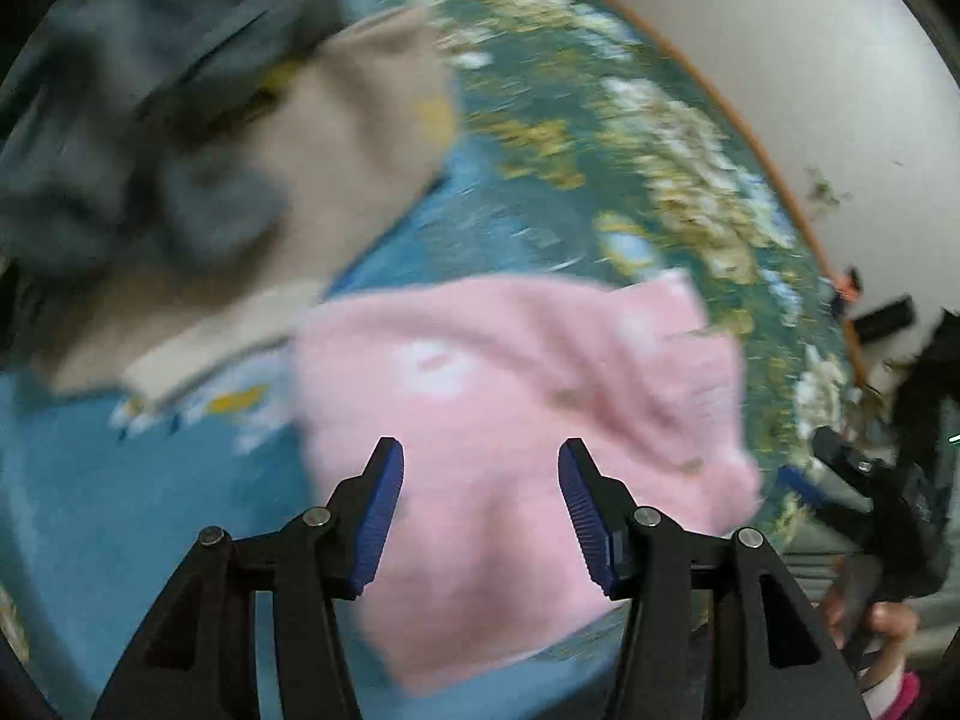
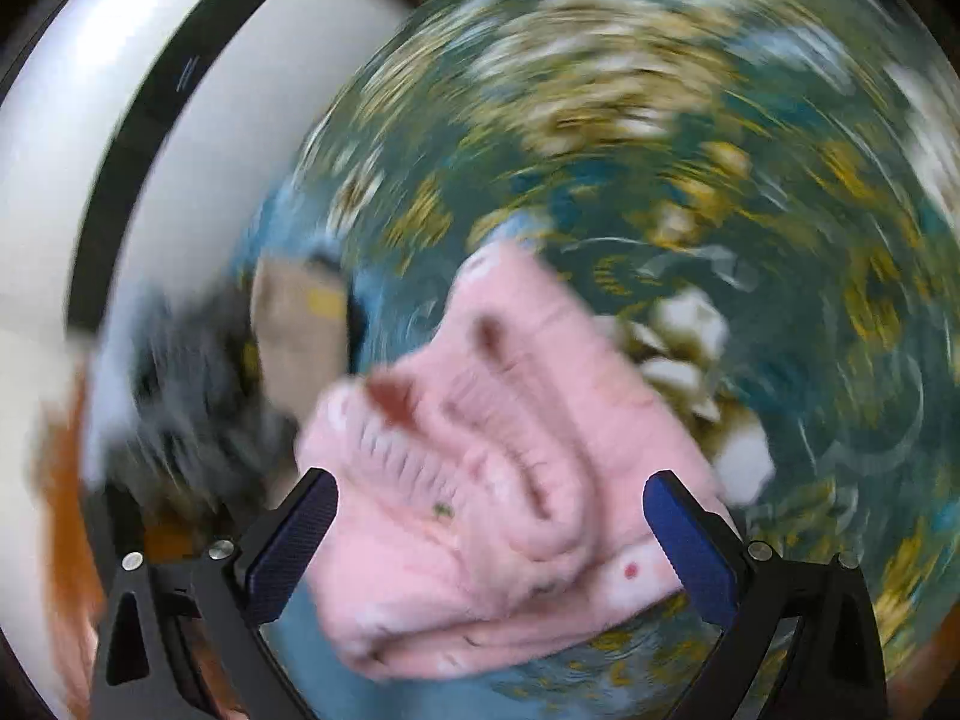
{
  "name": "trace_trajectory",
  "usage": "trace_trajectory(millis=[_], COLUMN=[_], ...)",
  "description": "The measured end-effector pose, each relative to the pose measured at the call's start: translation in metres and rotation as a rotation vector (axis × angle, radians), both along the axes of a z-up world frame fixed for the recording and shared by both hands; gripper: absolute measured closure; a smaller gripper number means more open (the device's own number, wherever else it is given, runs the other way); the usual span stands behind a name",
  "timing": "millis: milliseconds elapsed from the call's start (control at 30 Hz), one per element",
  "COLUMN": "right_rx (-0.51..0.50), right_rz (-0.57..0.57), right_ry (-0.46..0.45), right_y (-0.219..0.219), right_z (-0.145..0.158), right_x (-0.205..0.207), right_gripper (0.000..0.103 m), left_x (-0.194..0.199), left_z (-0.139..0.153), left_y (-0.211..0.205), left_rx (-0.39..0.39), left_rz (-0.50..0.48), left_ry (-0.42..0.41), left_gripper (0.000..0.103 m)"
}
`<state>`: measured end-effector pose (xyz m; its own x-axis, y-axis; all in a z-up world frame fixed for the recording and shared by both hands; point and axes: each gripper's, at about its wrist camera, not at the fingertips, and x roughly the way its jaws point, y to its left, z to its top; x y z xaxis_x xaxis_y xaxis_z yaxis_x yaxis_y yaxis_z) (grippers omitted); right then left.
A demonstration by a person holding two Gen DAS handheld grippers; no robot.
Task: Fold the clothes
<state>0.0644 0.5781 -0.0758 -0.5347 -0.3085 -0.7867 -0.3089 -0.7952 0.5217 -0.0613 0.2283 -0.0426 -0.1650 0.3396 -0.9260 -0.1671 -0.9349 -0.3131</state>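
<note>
Pink fluffy knitted garment, folded into a thick bundle, lay on a round counter covered in a teal cloth printed with yellow and white flowers. Both views were smeared with motion blur, so fine detail could not be read.

In the left wrist view, a heap of dark grey clothing filled the far left, and a beige garment with a small yellow patch lay partly beneath it, its pale ribbed hem reaching toward the pink bundle. The pink garment sat just right of that hem, directly ahead of the left claw. That claw stood released, its blue-padded fingers spread wide above the near part of the bundle and gripping nothing. At the right edge the counter's orange rim met a pale floor, and the right claw showed there as a black frame held by a person's hand.

In the right wrist view, the grey heap and beige garment lay left, beyond the pink garment, whose stacked folds faced the camera. The right claw hung released as well, its fingers on either side of the bundle; whether the pads touched the cloth could not be told. No container was in view.
</note>
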Motion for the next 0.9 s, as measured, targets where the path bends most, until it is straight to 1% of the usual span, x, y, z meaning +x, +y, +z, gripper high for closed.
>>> trace_trajectory(millis=[167, 200, 233, 300, 333, 367, 400, 500, 533, 567, 633, 733, 900], right_rx=[0.171, 0.187, 0.192, 0.194, 0.195, 0.209, 0.230, 0.210, 0.203, 0.212, 0.225, 0.181, 0.184], right_rz=[0.283, 0.308, 0.317, 0.333, 0.332, 0.324, 0.310, 0.299, 0.296, 0.286, 0.265, 0.270, 0.332], right_ry=[-0.051, -0.054, -0.063, -0.088, -0.097, -0.111, -0.114, -0.090, -0.081, -0.070, -0.052, -0.076, -0.105], right_y=[-0.051, -0.059, -0.062, -0.068, -0.071, -0.072, -0.073, -0.071, -0.071, -0.069, -0.066, -0.062, -0.079], right_z=[0.007, 0.006, 0.002, -0.006, -0.008, -0.011, -0.011, -0.007, -0.006, -0.002, 0.004, 0.000, -0.010], right_x=[-0.038, -0.044, -0.048, -0.056, -0.057, -0.059, -0.059, -0.060, -0.060, -0.059, -0.059, -0.067, -0.071], right_gripper=[0.002, 0.003, 0.005, 0.016, 0.029, 0.036, 0.037, 0.041, 0.047, 0.049, 0.049, 0.049, 0.048], left_x=[0.019, 0.023, 0.025, 0.027, 0.028, 0.028, 0.028, 0.026, 0.026, 0.025, 0.025, 0.024, 0.023], left_z=[-0.030, -0.036, -0.038, -0.039, -0.039, -0.038, -0.038, -0.039, -0.040, -0.040, -0.041, -0.040, -0.041], left_y=[-0.016, -0.018, -0.019, -0.017, -0.015, -0.014, -0.013, -0.010, -0.010, -0.010, -0.010, -0.011, -0.012], left_rx=[-0.032, -0.036, -0.038, -0.040, -0.040, -0.040, -0.039, -0.034, -0.032, -0.030, -0.026, -0.022, -0.015], left_rz=[0.004, 0.003, 0.000, -0.009, -0.013, -0.016, -0.019, -0.025, -0.024, -0.024, -0.023, -0.022, -0.021], left_ry=[-0.080, -0.096, -0.103, -0.103, -0.100, -0.094, -0.090, -0.092, -0.094, -0.094, -0.093, -0.093, -0.090], left_gripper=[0.048, 0.048, 0.048, 0.048, 0.048, 0.048, 0.048, 0.048, 0.048, 0.048, 0.048, 0.048, 0.048])
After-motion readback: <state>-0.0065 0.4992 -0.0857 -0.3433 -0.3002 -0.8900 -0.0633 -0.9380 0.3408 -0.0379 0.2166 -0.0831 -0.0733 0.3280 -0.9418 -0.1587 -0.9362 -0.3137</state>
